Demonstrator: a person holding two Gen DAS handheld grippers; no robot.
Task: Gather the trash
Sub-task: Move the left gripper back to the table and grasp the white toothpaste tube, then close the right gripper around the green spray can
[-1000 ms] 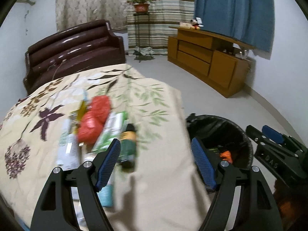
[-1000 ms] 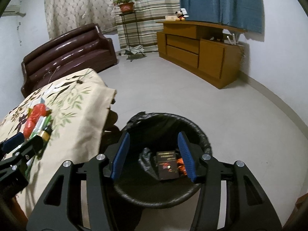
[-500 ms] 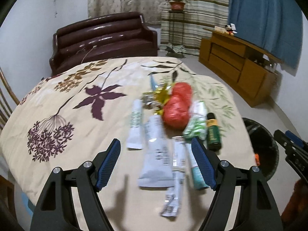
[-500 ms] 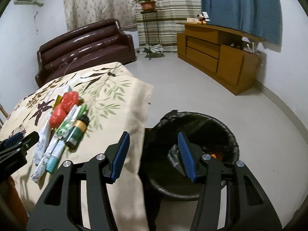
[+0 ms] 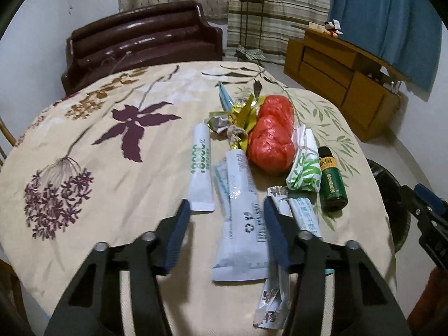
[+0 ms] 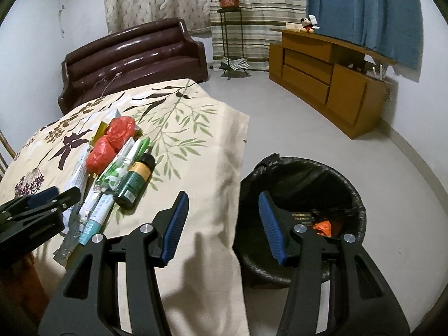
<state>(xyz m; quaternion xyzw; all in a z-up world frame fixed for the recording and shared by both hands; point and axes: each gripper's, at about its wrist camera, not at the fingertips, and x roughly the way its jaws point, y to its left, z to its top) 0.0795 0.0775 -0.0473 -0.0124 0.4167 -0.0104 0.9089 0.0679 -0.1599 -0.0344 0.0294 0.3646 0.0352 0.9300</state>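
Observation:
Trash lies in a pile on the floral tablecloth [image 5: 92,128]: white tubes [image 5: 200,165], a large flat white tube [image 5: 242,224], two red crumpled bags [image 5: 270,142], a green bottle [image 5: 331,182], a green-white packet [image 5: 305,170] and foil wrappers [image 5: 240,112]. My left gripper [image 5: 225,232] is open, its fingers straddling the large flat tube. My right gripper [image 6: 221,222] is open and empty, over the table's right edge beside the black-lined bin [image 6: 302,204]. The bin holds a dark box and orange scrap [image 6: 322,226]. The pile also shows in the right wrist view [image 6: 120,154].
A dark brown sofa [image 5: 142,47] stands behind the table. A wooden cabinet [image 6: 327,81] lines the right wall, a plant stand [image 6: 228,28] by the curtains. Grey floor [image 6: 280,123] lies between table, bin and cabinet.
My left gripper has swung from the bin side to the trash pile and come low over the large flat tube. My right gripper has moved left from over the bin to the table edge.

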